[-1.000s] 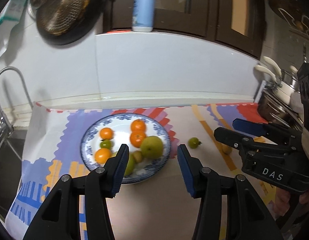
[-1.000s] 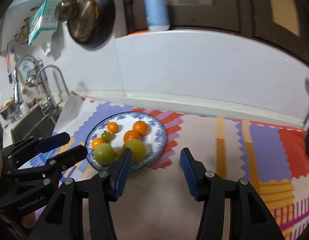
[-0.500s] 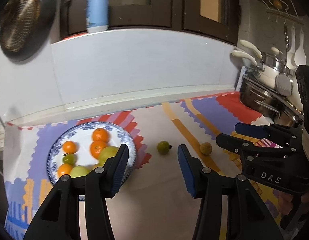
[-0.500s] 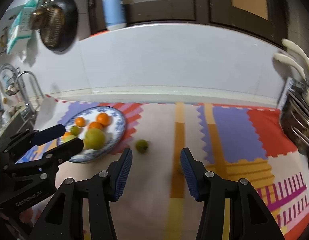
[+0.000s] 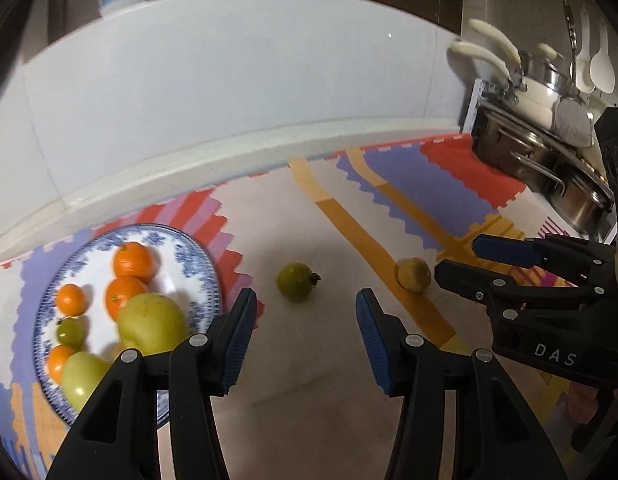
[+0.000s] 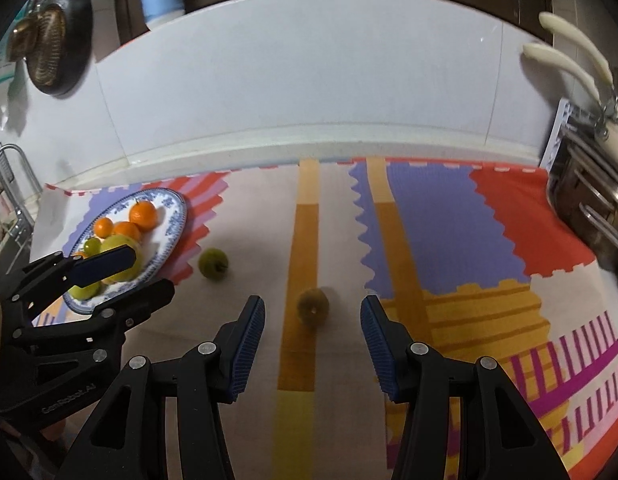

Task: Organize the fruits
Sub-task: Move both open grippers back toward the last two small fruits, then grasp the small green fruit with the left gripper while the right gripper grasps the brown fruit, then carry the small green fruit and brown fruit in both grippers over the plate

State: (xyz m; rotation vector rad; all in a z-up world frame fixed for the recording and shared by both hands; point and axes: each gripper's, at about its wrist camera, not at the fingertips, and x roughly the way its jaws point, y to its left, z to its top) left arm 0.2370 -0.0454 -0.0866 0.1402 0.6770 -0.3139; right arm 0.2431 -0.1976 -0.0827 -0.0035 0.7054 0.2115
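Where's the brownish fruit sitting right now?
The brownish fruit lies on the mat's orange stripe, centred ahead of the open right gripper. In the left wrist view it sits right of the loose green fruit.

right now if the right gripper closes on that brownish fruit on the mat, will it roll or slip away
Likely apt to roll: the brownish fruit looks round and lies loose on the flat mat, nothing bracing it. It sits between the open fingers of the right gripper, so an even squeeze should trap it. An off-centre touch could nudge it toward the green fruit. Its skin looks dull, probably not slippery.
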